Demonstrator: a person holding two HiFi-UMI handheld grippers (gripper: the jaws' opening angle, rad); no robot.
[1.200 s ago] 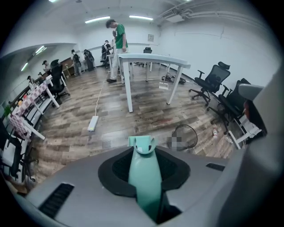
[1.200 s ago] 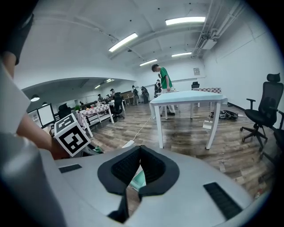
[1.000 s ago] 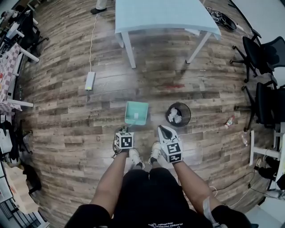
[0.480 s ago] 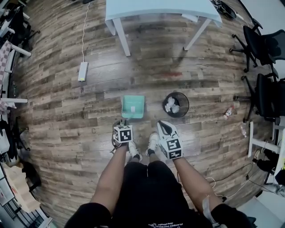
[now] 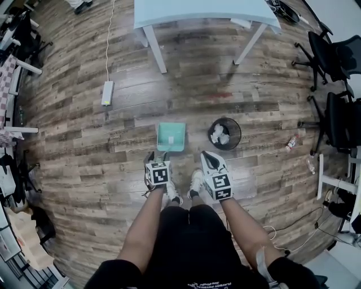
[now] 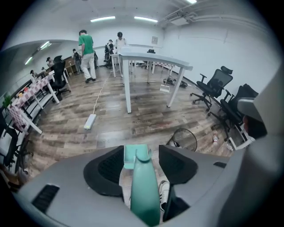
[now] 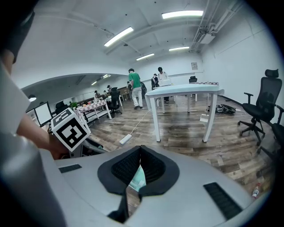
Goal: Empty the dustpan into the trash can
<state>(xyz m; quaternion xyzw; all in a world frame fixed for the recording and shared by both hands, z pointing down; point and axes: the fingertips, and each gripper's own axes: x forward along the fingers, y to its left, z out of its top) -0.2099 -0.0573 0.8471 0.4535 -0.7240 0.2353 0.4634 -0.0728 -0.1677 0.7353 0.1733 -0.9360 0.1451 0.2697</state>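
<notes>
The teal dustpan lies flat on the wood floor in front of my feet, its handle pointing back toward me. My left gripper straddles that handle. Its jaws have just been opening and now stand wide, with a gap on each side of the handle. Just right of the dustpan stands the black wire trash can, with crumpled white paper inside; the left gripper view has it too. My right gripper hovers near the can, shut and empty. A sliver of the teal dustpan shows below its tips.
A light blue table stands beyond the dustpan. A white power strip and its cable lie at the left. Black office chairs and a bottle are at the right. My shoes are right behind the grippers.
The left gripper's jaws have spread apart and let go of the dustpan handle. The dustpan rests on the floor at about the same spot. The right gripper has sunk slightly.
</notes>
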